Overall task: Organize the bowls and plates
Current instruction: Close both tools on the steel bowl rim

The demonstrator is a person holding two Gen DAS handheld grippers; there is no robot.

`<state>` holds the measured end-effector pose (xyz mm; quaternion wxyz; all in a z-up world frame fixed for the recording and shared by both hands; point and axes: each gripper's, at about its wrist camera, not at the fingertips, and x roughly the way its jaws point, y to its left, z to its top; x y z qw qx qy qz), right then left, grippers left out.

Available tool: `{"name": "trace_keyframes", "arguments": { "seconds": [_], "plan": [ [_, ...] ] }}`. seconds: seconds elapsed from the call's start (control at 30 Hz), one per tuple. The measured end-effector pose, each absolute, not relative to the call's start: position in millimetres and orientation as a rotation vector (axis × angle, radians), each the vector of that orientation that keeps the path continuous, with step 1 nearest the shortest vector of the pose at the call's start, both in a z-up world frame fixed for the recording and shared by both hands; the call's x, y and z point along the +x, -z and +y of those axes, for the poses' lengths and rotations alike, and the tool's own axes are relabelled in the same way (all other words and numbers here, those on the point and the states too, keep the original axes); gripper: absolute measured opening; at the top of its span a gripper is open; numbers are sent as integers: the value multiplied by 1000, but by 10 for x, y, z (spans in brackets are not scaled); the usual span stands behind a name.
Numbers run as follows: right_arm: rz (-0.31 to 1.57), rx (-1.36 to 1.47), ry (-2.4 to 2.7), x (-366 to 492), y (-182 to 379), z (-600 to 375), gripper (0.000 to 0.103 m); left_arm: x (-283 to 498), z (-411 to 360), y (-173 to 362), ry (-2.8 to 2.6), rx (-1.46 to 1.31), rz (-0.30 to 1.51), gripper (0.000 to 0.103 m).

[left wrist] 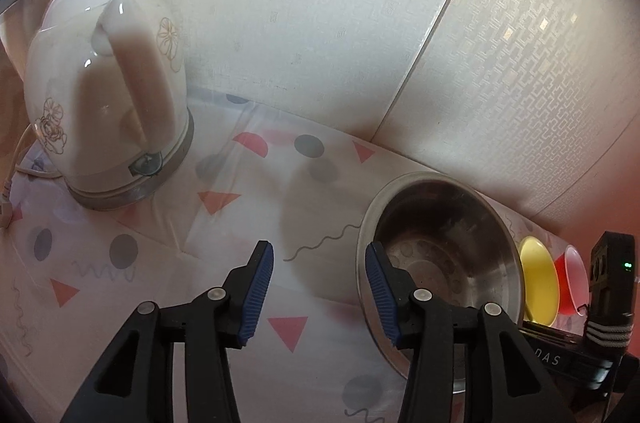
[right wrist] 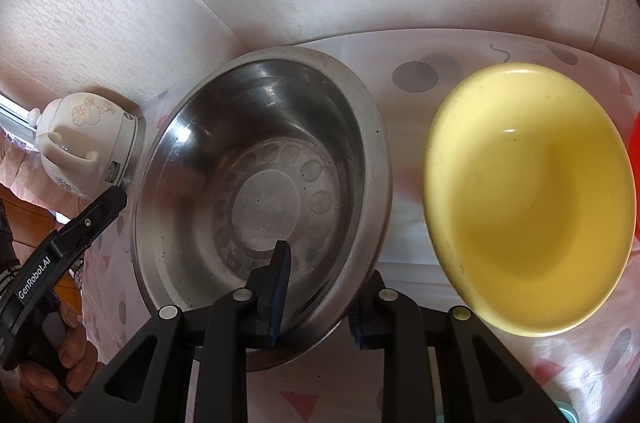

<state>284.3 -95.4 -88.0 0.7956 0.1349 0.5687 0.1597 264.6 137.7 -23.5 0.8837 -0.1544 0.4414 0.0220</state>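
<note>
Bowl [right wrist: 264,207] pinched only at its near rim by right tongs [right wrist: 320,307], left tongs [left wrist: 320,287] released beside it: could tip, slip, hit yellow bowl [right wrist: 528,199].

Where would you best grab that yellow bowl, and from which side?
Probably by its rim. The yellow bowl sits open side up on the tablecloth, wide and shallow, too broad to span. One finger inside and one outside the thin wall, from above at the near edge, should work. The right gripper already holds the steel bowl that way.
</note>
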Motion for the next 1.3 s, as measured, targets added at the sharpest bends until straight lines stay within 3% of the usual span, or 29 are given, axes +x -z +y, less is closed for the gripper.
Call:
{"name": "trace_keyframes", "arguments": {
  "seconds": [0.07, 0.17, 0.33, 0.4, 0.47, 1.3],
  "plan": [
    [1228, 314, -341, 2855, 883, -972, 28, 2760, 1310, 251, -14, -314, 935, 55],
    [1223, 321, -317, 2838, 856, -1010, 35, 2909, 1200, 368, 5, -288, 993, 54],
    [1172, 328, -294, 2769, 759, -1122, 36, 2947, 1087, 502, 33, -251, 1024, 16],
    [1154, 315, -292, 2754, 734, -1131, 33, 2909, 1063, 514, 39, -233, 1019, 15],
    [1153, 298, -290, 2734, 717, -1102, 24, 2848, 1035, 507, 51, -213, 1021, 14],
    [1232, 149, -418, 2114, 814, -491, 25, 1369, 1406, 453, -48, -275, 1007, 19]
  ]
}}
